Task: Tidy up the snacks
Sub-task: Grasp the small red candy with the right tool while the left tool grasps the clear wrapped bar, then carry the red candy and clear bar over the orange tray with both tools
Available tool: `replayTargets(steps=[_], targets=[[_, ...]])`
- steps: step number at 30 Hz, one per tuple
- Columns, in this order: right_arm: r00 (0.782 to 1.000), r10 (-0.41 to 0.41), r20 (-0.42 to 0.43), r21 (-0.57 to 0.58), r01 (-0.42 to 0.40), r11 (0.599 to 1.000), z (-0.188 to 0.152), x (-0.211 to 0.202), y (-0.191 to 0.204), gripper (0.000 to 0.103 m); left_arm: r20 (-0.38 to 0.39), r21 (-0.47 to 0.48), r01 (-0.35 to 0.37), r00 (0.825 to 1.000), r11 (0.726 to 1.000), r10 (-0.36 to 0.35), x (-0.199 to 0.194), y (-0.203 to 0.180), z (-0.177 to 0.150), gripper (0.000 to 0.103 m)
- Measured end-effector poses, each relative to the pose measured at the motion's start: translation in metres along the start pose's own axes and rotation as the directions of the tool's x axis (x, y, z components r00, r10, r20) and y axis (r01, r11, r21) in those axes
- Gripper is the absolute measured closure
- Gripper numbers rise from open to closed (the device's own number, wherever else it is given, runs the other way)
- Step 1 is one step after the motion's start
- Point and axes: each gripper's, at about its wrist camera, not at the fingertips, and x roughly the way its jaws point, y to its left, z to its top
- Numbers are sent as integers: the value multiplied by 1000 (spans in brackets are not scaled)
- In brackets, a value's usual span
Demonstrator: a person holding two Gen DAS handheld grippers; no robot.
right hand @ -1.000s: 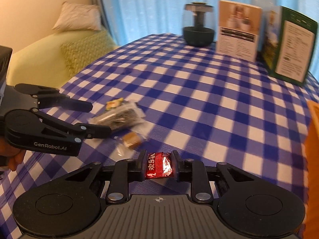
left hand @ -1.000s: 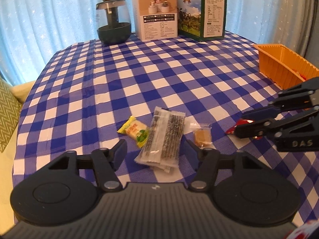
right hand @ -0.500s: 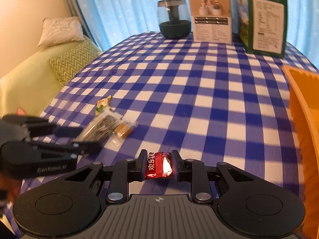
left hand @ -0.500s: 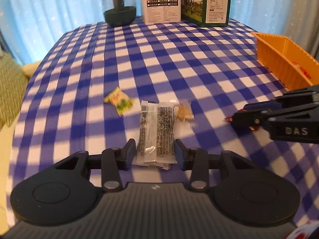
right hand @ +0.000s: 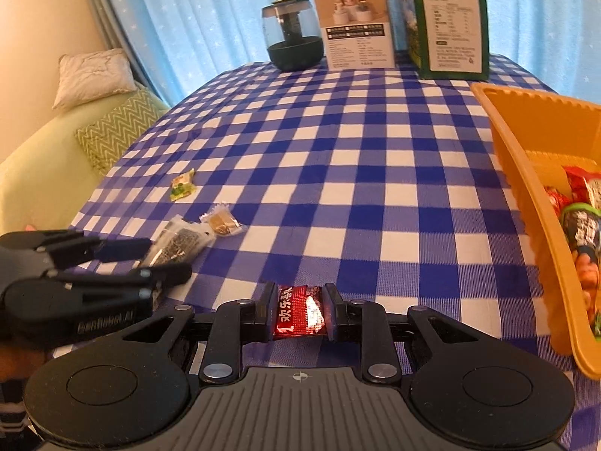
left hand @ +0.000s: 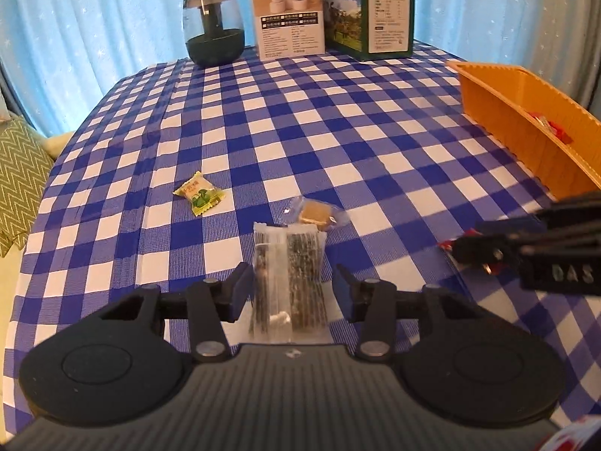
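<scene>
Left gripper [left hand: 289, 285] spread, jaws either side of the clear seaweed-stick packet [left hand: 287, 274] flat on the blue checked tablecloth [left hand: 300, 131] — best closed squarely across the packet's width. Right gripper [right hand: 298, 310] pinches the red foil candy [right hand: 298, 312]; orange plastic basket [right hand: 526, 173] lies right of it — lift clear of the rim before release.

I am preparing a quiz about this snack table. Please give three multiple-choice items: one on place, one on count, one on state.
1. Where is the orange bin?
A. right side of table
B. left side
C. on the sofa

2. How many snacks lie loose on the cloth?
A. one
B. three
C. six

3. What do the right tongs do?
A. stand empty
B. grip a red packet
C. grip a box

Key: A, it lies at the right edge; B, green-yellow candy, brown candy, clear packet; C is wrong, B: red packet sits between the fingers.
</scene>
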Motion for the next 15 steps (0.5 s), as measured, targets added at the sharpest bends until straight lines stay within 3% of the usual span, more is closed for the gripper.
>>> replayTargets(steps=[9,15], targets=[[1000,-22,8,6,22,1000,-1,-2,0,77,-28,-34,-17,999,999,16,2,-4,-1,69],[999,-42,12,25,42,999,-1,-11,-1,77,-28,-142,-24,999,990,20,-13,-16,-11,69]])
